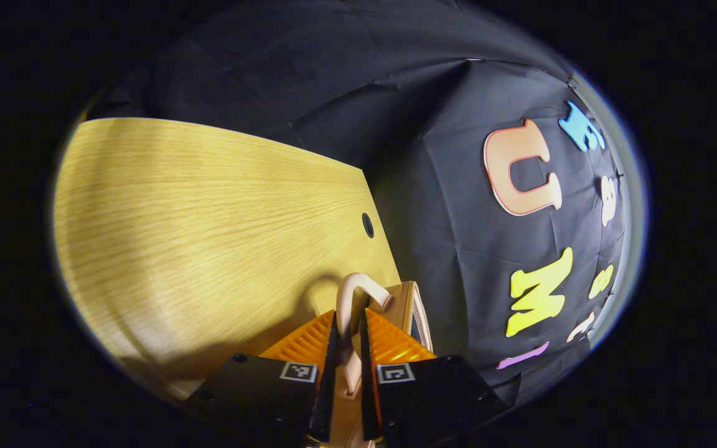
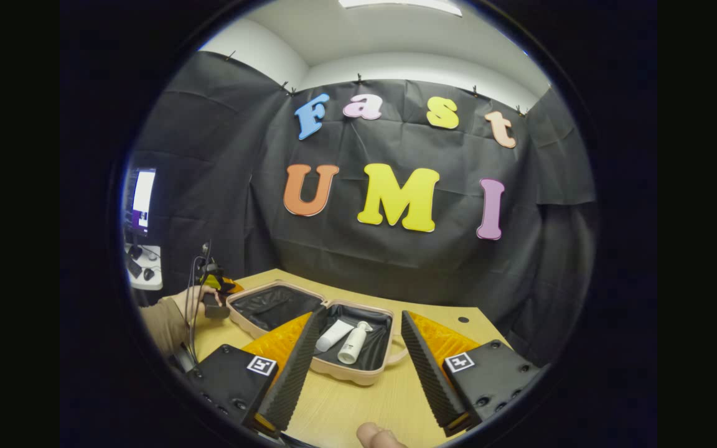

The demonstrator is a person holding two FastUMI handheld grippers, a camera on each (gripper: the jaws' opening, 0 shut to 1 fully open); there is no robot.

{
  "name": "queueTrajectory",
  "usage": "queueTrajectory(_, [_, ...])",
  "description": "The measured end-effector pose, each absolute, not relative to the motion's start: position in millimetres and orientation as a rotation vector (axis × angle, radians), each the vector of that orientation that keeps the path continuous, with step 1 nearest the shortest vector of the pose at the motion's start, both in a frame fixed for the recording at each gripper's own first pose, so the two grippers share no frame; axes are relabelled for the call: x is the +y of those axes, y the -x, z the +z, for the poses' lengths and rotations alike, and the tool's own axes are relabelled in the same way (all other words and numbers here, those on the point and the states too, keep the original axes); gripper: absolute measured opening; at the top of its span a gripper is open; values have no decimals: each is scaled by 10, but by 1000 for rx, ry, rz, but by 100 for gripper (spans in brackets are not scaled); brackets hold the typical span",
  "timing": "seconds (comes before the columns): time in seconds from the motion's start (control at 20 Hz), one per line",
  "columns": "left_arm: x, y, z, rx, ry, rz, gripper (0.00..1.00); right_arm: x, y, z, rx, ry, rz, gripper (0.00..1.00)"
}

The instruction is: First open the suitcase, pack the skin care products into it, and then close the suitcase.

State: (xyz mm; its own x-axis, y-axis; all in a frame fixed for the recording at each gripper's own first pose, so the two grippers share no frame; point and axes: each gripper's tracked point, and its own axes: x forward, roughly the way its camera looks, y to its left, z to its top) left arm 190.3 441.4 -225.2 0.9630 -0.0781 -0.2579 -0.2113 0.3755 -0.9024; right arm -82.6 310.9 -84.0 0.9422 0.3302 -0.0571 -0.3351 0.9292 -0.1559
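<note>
The pale pink suitcase (image 2: pixel 346 376) lies open on the wooden table (image 2: pixel 358 410). Its dark-lined right half holds a white tube (image 2: pixel 333 336) and a white pump bottle (image 2: pixel 353 343). The left half (image 2: pixel 271 306) has nothing in it. In the right gripper view my right gripper (image 2: pixel 363 312) is open and hovers in front of the case, apart from it. My left gripper (image 1: pixel 347 314) is shut on a pink suitcase handle (image 1: pixel 358 286), beside the rim of the case (image 1: pixel 419 311). From the right gripper view, the left gripper (image 2: pixel 215 292) sits at the case's left edge, held by a hand (image 2: pixel 187 305).
The table (image 1: pixel 196 224) has a round cable hole (image 1: pixel 368 225) near its far edge, seen also as a hole (image 2: pixel 463 320) in the right gripper view. A monitor (image 2: pixel 140 199) stands on a side desk at the left. A thumb (image 2: pixel 380 435) shows at the bottom.
</note>
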Motion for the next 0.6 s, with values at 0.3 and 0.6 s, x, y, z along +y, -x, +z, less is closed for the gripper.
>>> queueTrajectory(0.3, [4410,-1941,-2147,272,1122,106,6,2971,894,-802,20,139,315,79])
queueTrajectory(0.6, [4322,-1852,-1429,200,977,94,5,2773,974,-733,0,105,298,79])
